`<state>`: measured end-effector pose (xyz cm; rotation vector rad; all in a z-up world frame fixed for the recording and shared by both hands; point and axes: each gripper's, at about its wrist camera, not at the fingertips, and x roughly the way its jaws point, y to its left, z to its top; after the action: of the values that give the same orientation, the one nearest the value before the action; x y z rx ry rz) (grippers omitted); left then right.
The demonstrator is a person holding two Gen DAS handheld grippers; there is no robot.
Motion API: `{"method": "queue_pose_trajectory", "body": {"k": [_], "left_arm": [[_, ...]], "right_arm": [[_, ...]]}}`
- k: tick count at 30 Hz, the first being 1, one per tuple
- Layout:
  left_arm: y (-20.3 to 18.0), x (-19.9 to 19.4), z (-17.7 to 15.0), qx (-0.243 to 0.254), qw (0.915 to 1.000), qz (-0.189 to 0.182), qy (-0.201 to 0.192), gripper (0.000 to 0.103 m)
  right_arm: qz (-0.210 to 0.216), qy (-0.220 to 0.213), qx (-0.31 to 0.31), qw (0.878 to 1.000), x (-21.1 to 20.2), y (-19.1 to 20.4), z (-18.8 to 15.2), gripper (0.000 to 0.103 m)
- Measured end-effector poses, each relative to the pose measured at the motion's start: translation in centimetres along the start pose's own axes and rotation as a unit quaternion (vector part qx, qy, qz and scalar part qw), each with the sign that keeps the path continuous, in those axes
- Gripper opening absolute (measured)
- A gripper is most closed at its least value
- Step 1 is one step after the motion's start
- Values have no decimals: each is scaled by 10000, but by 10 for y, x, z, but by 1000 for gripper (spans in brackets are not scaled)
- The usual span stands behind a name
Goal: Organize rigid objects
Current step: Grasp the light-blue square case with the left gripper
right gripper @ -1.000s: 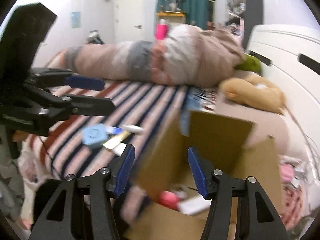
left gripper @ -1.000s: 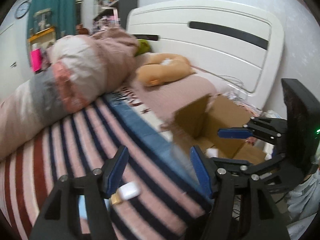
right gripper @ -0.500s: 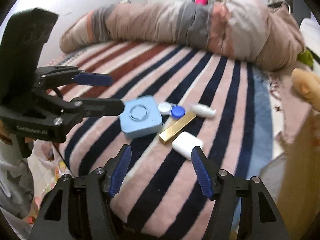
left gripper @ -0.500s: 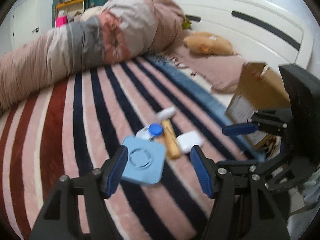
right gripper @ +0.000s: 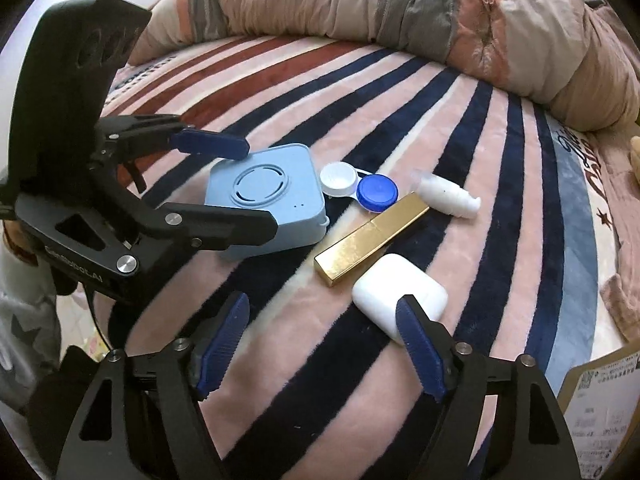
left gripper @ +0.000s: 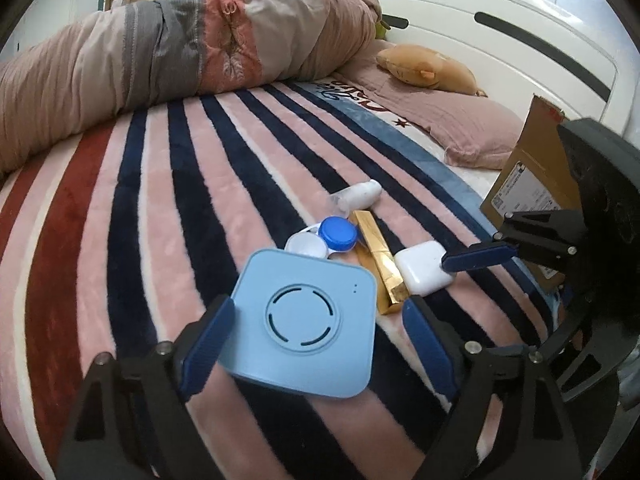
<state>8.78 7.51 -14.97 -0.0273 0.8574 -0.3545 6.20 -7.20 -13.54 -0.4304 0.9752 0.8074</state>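
Observation:
Several small objects lie together on the striped blanket [left gripper: 120,240]. A light blue square device [left gripper: 306,322] [right gripper: 266,196] lies between the open jaws of my left gripper [left gripper: 316,334] [right gripper: 236,184]. Beside it are a white and blue contact lens case [left gripper: 324,238] [right gripper: 358,186], a gold bar-shaped box [left gripper: 378,262] [right gripper: 372,238], a small white bottle [left gripper: 360,196] [right gripper: 448,196] and a white earbud case [left gripper: 424,268] [right gripper: 400,296]. My right gripper [right gripper: 322,344] [left gripper: 476,260] is open and empty, its right fingertip at the earbud case.
A cardboard box [left gripper: 532,184] [right gripper: 600,412] stands at the bed's right edge. A rolled duvet [left gripper: 180,52] lies along the far side. A pink pillow [left gripper: 440,120] and an orange plush toy [left gripper: 428,70] lie by the white headboard [left gripper: 500,28].
Both grippers swung away from the cardboard box toward the objects on the blanket and came closer. My left gripper now straddles the blue device; my right fingertip reaches the earbud case.

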Motion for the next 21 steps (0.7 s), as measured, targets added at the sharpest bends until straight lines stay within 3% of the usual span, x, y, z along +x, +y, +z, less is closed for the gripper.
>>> {"method": "queue_pose_trajectory", "body": {"k": [4,10,13,16,18,21], "left_arm": [[-3,5,0,131,9998,138,9,91],[-4,6,4,198,9991,369,-28,91],[0,9,4,165,9986,495,24,99],[7,21,1,47,9989,324,323,99],[12,27,-3,-152,9989,172,416,85],[10,25,-3,-250,9989,217,345,84]], "right_arm": [[39,-26,-51,10000,-1,2,0,73],[40,-57,-83,9999,-1,2,1,73],[75,-90,-63,9999,-2,1,1,73],[95,-118,-95,9998,-4,0,1,73],[108,-137,-104,9998,-4,0,1,73],[126,-169,-78,9997,-6,-1,1,73]]}}
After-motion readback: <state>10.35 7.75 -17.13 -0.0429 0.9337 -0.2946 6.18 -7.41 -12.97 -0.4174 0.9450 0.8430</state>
